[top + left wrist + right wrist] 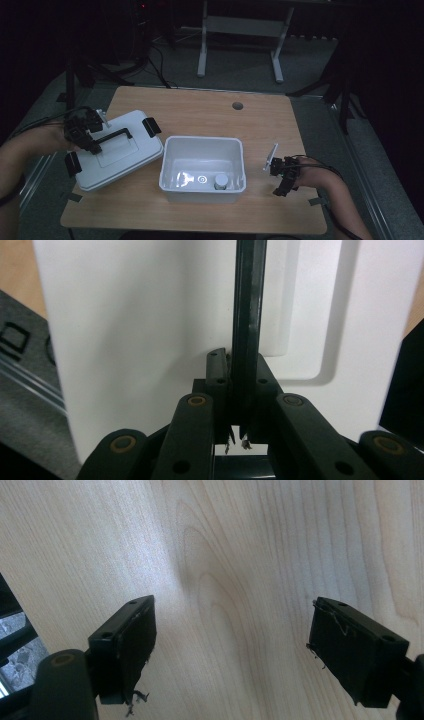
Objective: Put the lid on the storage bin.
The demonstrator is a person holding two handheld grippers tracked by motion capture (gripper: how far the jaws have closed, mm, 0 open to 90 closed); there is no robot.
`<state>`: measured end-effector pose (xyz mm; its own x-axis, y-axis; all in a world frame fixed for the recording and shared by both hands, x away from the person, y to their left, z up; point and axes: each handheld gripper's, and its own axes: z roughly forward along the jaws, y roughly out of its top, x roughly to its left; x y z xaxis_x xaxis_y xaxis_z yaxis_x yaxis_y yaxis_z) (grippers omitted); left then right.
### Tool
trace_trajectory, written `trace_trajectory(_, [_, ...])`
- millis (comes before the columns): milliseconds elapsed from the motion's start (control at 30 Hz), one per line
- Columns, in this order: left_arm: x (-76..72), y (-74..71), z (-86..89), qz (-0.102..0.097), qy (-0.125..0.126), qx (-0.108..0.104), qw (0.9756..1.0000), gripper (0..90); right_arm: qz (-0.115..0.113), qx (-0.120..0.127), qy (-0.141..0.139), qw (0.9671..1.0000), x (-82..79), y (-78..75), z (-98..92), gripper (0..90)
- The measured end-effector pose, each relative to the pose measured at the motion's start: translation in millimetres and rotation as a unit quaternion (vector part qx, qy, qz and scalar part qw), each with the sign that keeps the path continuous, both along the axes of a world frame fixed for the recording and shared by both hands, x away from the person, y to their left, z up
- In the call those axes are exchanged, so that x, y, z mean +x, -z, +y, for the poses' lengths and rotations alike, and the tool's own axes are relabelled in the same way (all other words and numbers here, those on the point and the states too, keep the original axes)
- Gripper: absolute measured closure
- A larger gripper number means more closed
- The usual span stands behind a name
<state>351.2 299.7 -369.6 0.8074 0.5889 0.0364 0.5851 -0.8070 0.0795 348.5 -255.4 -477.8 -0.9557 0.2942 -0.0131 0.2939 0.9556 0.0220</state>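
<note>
Lid [117,150] of the white storage box is what I have in hand: it sits near the left edge of the tabletop [200,107], its near left corner hanging slightly past that edge, tilted rather than flat as far as I can tell from the high view. My left claw [92,142] is pressed together on the lid's black carry handle [114,136]; in the left gripper view the handle bar [247,315] runs straight up between the two jaws, with the white lid surface [140,340] behind it. So the handle's long axis lies across the lid and my pinch is close to its left end, not its middle, which I judge will let the lid swing or tip as I carry it.

The open white bin [202,170] stands just to the right of the lid, near the front edge at the middle of the tabletop, with a small round jar [220,181] inside at its near right. The lid's black latch [151,126] on the right side points toward the bin.

My right claw [281,177] hangs over bare wood right of the bin, near the front right corner, jaws spread with nothing between them. The left hand is plainly the nearer one to the lid; the right is well apart, beyond the bin.
</note>
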Motion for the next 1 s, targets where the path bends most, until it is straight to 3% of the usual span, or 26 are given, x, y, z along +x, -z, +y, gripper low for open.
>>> trace_trajectory(133, [-1.7,-14.9,1.3,-0.014,-0.003,-0.008,0.9999,83.4,0.001,-0.001,-0.002,1.0000,-0.2,1.5,-0.2,18.6])
trace_trajectory(333, [-3.3,-30.8,1.2,-0.025,-0.003,0.007,0.9997,83.4,0.002,0.000,-0.001,1.0000,0.0,2.9,0.6,18.7])
trace_trajectory(467, [-4.8,-42.7,-3.4,-0.035,0.006,-0.003,0.9994,83.4,0.001,-0.002,-0.002,1.0000,0.4,3.0,1.4,18.7])
trace_trajectory(767, [-4.0,-46.0,-40.0,-0.037,0.054,-0.006,0.9979,83.4,0.000,0.002,-0.004,1.0000,0.8,2.4,3.8,18.6])
trace_trajectory(800, [-3.1,-44.8,-51.8,-0.035,0.068,-0.006,0.9970,83.4,0.000,0.002,-0.003,1.0000,0.7,2.4,3.5,18.7])
trace_trajectory(967, [-0.7,-43.8,-72.0,-0.032,0.087,-0.013,0.9956,83.4,0.001,0.003,-0.002,1.0000,0.4,2.8,2.3,18.6])
trace_trajectory(1000, [-0.3,-44.7,-81.2,-0.035,0.099,-0.015,0.9943,83.4,0.000,0.003,-0.001,1.0000,0.3,2.7,1.9,18.7])
